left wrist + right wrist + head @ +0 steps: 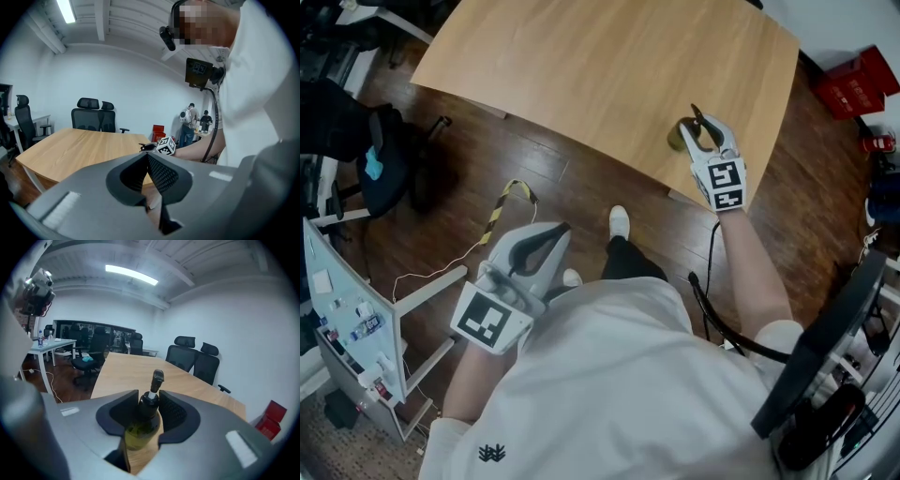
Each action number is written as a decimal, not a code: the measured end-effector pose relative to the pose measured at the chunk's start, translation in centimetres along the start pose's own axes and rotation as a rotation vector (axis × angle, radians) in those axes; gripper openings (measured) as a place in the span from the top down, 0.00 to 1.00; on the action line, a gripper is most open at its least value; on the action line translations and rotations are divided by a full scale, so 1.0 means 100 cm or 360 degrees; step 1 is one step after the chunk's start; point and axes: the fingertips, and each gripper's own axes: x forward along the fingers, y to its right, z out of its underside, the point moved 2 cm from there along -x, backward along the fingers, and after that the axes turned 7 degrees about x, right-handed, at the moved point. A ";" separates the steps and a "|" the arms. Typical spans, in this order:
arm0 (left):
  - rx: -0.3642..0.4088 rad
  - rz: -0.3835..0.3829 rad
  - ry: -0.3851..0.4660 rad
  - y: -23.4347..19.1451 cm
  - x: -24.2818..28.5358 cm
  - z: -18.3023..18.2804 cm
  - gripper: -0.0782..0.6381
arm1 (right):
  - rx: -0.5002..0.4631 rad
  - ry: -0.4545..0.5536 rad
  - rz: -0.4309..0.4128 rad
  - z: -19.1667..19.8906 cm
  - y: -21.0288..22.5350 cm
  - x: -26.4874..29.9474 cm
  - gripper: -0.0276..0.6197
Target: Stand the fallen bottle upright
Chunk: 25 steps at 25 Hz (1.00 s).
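The bottle [140, 431] has an olive-green body, a dark neck and a black stopper. My right gripper [149, 404] is shut on its shoulder and neck, and the bottle points up and away between the jaws, tilted. In the head view the right gripper [701, 129] holds the bottle [679, 137] above the near edge of the wooden table [609, 66]. My left gripper [563, 230] hangs over the dark floor in front of the person, off the table. Its jaws meet at the tip with nothing between them [146, 157].
Black office chairs [194, 357] stand at the table's far side, and another chair [386, 159] stands on the floor at left. A white frame with small items [356, 328] stands low left. A yellow-black strap and a thin cable [502, 211] lie on the floor. Red boxes [853, 84] sit far right.
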 end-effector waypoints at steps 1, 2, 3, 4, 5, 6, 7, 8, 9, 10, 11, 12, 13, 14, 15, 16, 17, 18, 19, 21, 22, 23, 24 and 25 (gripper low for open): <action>0.0006 0.0004 0.0005 0.001 -0.002 0.000 0.89 | -0.0020 0.0004 0.0017 0.002 -0.002 -0.002 0.74; 0.0013 0.0006 0.0011 0.003 -0.005 0.001 0.89 | -0.0037 0.0007 0.0034 0.004 -0.004 -0.005 0.74; 0.0018 0.0007 0.0019 0.004 -0.009 0.001 0.89 | -0.0054 0.0007 0.0051 0.006 -0.005 -0.006 0.74; 0.0024 0.0005 0.0028 0.005 -0.013 0.001 0.89 | -0.0068 0.0003 0.0065 0.007 -0.005 -0.007 0.74; 0.0030 0.0002 0.0040 0.006 -0.018 0.002 0.89 | -0.0076 -0.0003 0.0074 0.008 -0.003 -0.006 0.73; 0.0039 -0.0001 0.0051 0.006 -0.023 0.003 0.89 | -0.0072 -0.0015 0.0077 0.009 0.000 -0.003 0.73; 0.0049 -0.0004 0.0065 0.006 -0.030 0.005 0.89 | -0.0057 -0.0030 0.0079 0.009 0.004 -0.001 0.73; 0.0060 -0.0006 0.0078 0.007 -0.036 0.007 0.89 | -0.0036 -0.0045 0.0085 0.009 0.007 0.001 0.72; 0.0073 -0.0007 0.0092 0.008 -0.044 0.010 0.89 | -0.0013 -0.0056 0.0097 0.008 0.010 0.000 0.66; 0.0088 -0.0006 0.0107 0.010 -0.053 0.012 0.89 | 0.0010 -0.0059 0.0117 0.005 0.012 -0.003 0.62; 0.0104 -0.0004 0.0127 0.012 -0.062 0.014 0.89 | 0.0033 -0.0052 0.0149 0.001 0.013 -0.009 0.62; 0.0122 0.0000 0.0150 0.015 -0.072 0.016 0.89 | 0.0057 -0.0036 0.0189 -0.004 0.014 -0.019 0.60; 0.0138 0.0006 0.0177 0.018 -0.082 0.018 0.89 | 0.0083 -0.0014 0.0230 -0.009 0.012 -0.033 0.58; 0.0151 0.0016 0.0204 0.021 -0.093 0.020 0.89 | 0.0109 0.0010 0.0267 -0.013 0.008 -0.049 0.58; 0.0162 0.0030 0.0227 0.024 -0.105 0.024 0.89 | 0.0136 0.0033 0.0298 -0.017 -0.001 -0.069 0.58; 0.0169 0.0050 0.0242 0.028 -0.116 0.028 0.89 | 0.0166 0.0055 0.0319 -0.021 -0.015 -0.089 0.58; 0.0172 0.0074 0.0251 0.031 -0.128 0.033 0.89 | 0.0197 0.0073 0.0333 -0.024 -0.032 -0.111 0.58; 0.0178 0.0104 0.0254 0.034 -0.139 0.038 0.89 | 0.0229 0.0089 0.0335 -0.026 -0.053 -0.133 0.58; 0.0186 0.0138 0.0251 0.038 -0.150 0.045 0.89 | 0.0261 0.0100 0.0325 -0.028 -0.076 -0.154 0.58; 0.0192 0.0214 0.0233 0.048 -0.166 0.059 0.89 | 0.0327 0.0109 0.0288 -0.028 -0.125 -0.198 0.58; 0.0190 0.0250 0.0222 0.054 -0.172 0.065 0.89 | 0.0362 0.0110 0.0271 -0.025 -0.148 -0.219 0.58; 0.0188 0.0282 0.0214 0.060 -0.178 0.070 0.89 | 0.0394 0.0107 0.0258 -0.022 -0.170 -0.240 0.58; 0.0187 0.0308 0.0211 0.068 -0.182 0.074 0.89 | 0.0420 0.0099 0.0248 -0.017 -0.191 -0.261 0.58; 0.0190 0.0329 0.0212 0.076 -0.186 0.076 0.89 | 0.0443 0.0087 0.0242 -0.011 -0.209 -0.281 0.58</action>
